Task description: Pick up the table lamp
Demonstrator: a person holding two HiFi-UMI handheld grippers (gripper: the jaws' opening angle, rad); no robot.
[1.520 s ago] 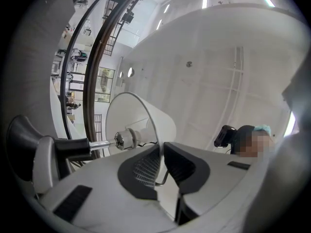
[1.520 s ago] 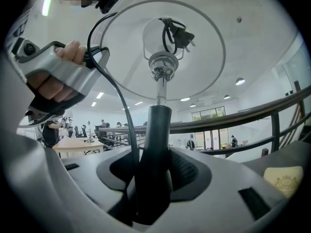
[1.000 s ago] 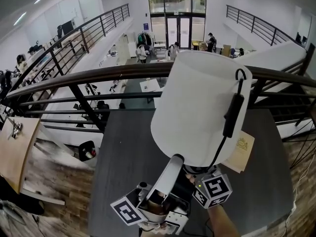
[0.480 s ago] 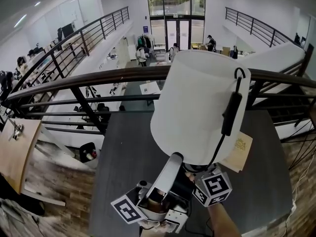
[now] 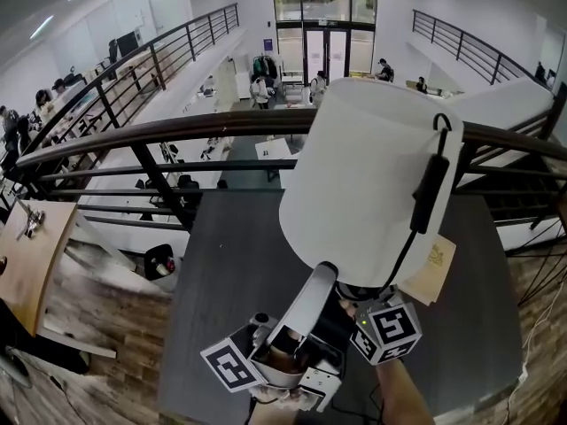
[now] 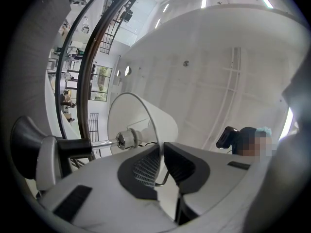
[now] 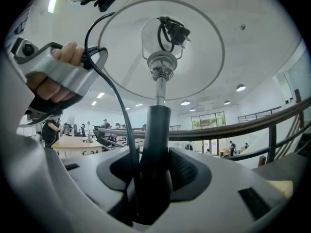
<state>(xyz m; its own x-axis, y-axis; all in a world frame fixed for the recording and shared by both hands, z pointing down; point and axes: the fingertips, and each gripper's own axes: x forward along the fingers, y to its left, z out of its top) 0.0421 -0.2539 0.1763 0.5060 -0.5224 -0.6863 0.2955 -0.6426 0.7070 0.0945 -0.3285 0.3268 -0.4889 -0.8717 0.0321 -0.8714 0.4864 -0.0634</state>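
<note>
The table lamp is held up over the dark table, its white shade (image 5: 363, 184) tilted toward the railing. A black cord with an inline switch (image 5: 430, 193) hangs down the shade's right side. My left gripper (image 5: 321, 277) reaches up from the lower left and is shut on the shade's lower rim (image 6: 146, 118); the bulb socket (image 6: 127, 139) shows inside the shade. My right gripper (image 7: 154, 164) is shut on the lamp's black stem (image 7: 156, 130), with the cord (image 7: 121, 125) running down beside it. In the head view its jaws are hidden under the shade.
The dark grey table (image 5: 230, 264) ends at a curved railing (image 5: 177, 131) over an open hall with people below. A tan booklet (image 5: 436, 268) lies on the table at the right. A wooden desk (image 5: 27, 255) stands at the left.
The lamp and both grippers keep their places; only the head view has shifted a little.
</note>
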